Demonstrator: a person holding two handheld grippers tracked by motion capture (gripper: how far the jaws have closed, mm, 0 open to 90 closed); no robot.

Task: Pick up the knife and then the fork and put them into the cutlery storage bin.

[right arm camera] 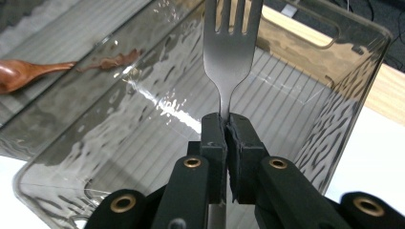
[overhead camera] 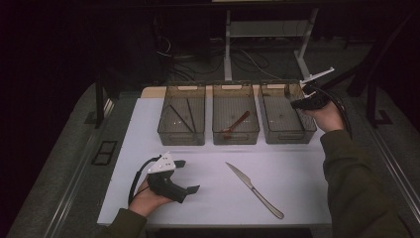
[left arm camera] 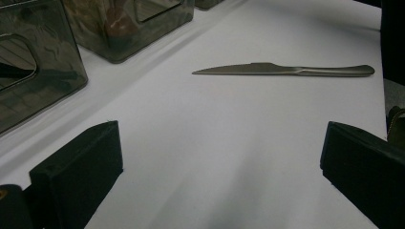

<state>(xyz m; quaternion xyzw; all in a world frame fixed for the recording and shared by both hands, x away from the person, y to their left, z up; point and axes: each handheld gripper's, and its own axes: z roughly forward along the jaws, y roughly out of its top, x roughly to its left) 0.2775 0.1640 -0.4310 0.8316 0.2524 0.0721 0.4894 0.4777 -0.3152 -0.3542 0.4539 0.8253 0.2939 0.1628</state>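
The right tongs (right arm camera: 224,125) are clenched on the neck of a metal fork (right arm camera: 231,45), the black pads pressed together just below the tines, which point away from the hand. In the high view these tongs (overhead camera: 300,103) hang over the right-hand bin (overhead camera: 287,133) of three smoky, see-through bins, at its far right edge, so the fork sits above that bin's ribbed bottom and is not lying in it.

The left tongs (left arm camera: 219,167) are released, their jaws wide apart with nothing but bare white surface between them. In the high view they rest low at the near left of the counter (overhead camera: 208,198), held by the person's left hand (overhead camera: 146,198).

Ahead of the left tongs a table knife (left arm camera: 286,70) lies flat on the counter, well apart from them and in front of the bins, its blade toward the bins and its handle toward the near edge.

The middle bin (overhead camera: 236,134) holds a wooden spoon (overhead camera: 236,124). The left bin (overhead camera: 182,135) holds dark chopsticks (overhead camera: 185,116), lying loosely crossed.
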